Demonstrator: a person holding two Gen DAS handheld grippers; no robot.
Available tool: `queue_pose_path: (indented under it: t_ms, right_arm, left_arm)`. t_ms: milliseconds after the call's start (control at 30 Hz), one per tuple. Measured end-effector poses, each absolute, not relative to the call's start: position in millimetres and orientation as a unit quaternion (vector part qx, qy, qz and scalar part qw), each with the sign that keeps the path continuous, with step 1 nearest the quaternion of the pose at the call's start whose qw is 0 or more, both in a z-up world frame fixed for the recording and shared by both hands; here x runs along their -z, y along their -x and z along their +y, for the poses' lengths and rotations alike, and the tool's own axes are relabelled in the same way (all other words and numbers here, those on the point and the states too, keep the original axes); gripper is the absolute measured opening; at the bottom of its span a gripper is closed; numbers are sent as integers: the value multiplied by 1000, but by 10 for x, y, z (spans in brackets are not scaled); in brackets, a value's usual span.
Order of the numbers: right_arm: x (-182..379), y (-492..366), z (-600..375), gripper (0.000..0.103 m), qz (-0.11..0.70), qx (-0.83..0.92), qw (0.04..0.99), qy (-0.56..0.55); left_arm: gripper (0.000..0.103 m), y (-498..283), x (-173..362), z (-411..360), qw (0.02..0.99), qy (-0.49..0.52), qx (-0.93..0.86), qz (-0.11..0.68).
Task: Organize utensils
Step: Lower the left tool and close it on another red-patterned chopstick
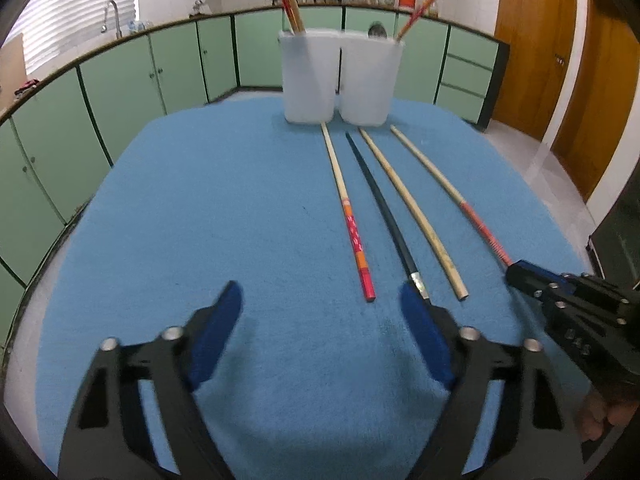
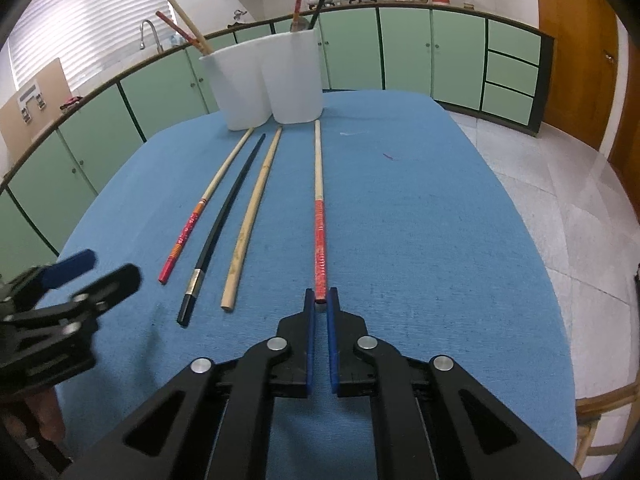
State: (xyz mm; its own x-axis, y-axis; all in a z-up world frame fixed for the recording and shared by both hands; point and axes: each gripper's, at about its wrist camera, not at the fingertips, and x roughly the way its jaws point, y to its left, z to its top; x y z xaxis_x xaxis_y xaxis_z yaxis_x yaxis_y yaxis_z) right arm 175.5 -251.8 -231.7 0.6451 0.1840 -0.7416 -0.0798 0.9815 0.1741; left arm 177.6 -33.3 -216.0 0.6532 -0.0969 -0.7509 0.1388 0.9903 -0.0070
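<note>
While the left gripper (image 1: 320, 304) hangs with its fingers spread wide over bare cloth near the front edge of the table, the right gripper (image 2: 321, 300) has its blue-padded fingers drawn nearly together on the butt end of the red-handled chopstick (image 2: 319, 216). That chopstick lies lengthwise on the blue tablecloth (image 2: 420, 220), its pale tip pointing at the two white holders (image 2: 276, 80) standing side by side at the table's far edge; its red end sits just between the fingertips, and the pads appear to touch it, though a firm clamp cannot be confirmed. Gripping at the very end probably lets the stick be tilted upright and dropped tip-first into a holder, where other chopsticks already stand. Three more lie to its left in a loose parallel row: a plain bamboo chopstick (image 2: 250, 216), a black chopstick (image 2: 224, 224) with a silver band, and an orange-and-red patterned chopstick (image 2: 200, 216). The black one's end lies just beside the left gripper's right finger (image 1: 424, 336), likely the next pick.
</note>
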Motion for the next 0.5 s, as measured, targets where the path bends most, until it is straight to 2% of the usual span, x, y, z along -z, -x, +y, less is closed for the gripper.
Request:
queue_pose_path:
  t_ms: [100, 133, 267, 467, 500]
  right_arm:
    - [2327, -1763, -2525, 6, 416, -74, 904, -65]
    - [2332, -1765, -2533, 6, 417, -75, 903, -67]
    - [2341, -1786, -2540, 6, 417, -78, 903, -70]
    - [2349, -1805, -2540, 6, 419, -80, 901, -76]
    - [2350, -1807, -2543, 6, 419, -81, 901, -77]
  left_arm:
    - [72, -1854, 2255, -379, 904, -28, 62, 422]
    - [66, -1879, 2283, -390, 902, -29, 62, 427]
    - [58, -1945, 2322, -422, 898, -26, 63, 434]
    - [24, -1956, 2327, -534, 898, -35, 71, 432]
    - [16, -1957, 2325, -551, 898, -34, 73, 432]
